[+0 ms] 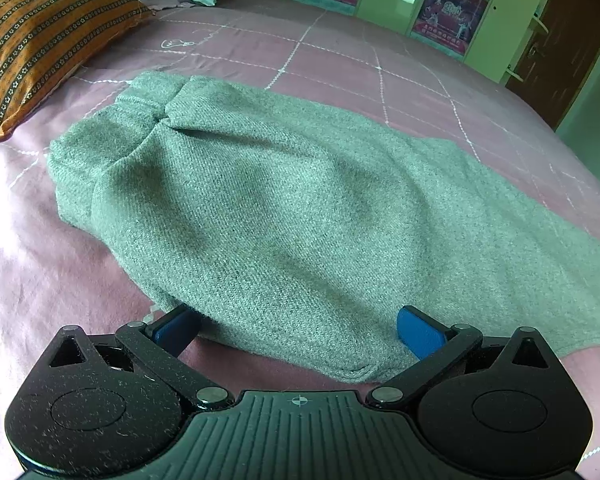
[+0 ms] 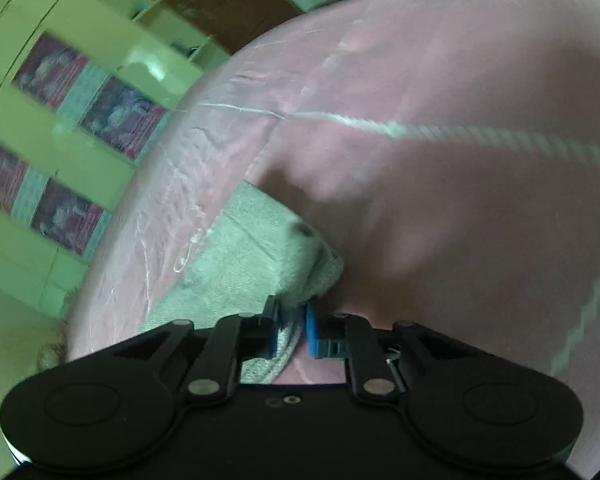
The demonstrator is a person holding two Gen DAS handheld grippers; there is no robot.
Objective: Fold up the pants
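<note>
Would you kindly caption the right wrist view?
Right gripper pinches grey pants over the pink bedsheet.

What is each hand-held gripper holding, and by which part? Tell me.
The right hand-held gripper pinches the grey pants at a bunched edge. The left hand-held gripper is open, holding nothing.

The right wrist view is smeared by motion blur, so the cupboard posters cannot be read; the pants are cut off at the right edge; their near hem is hidden behind the left gripper.
</note>
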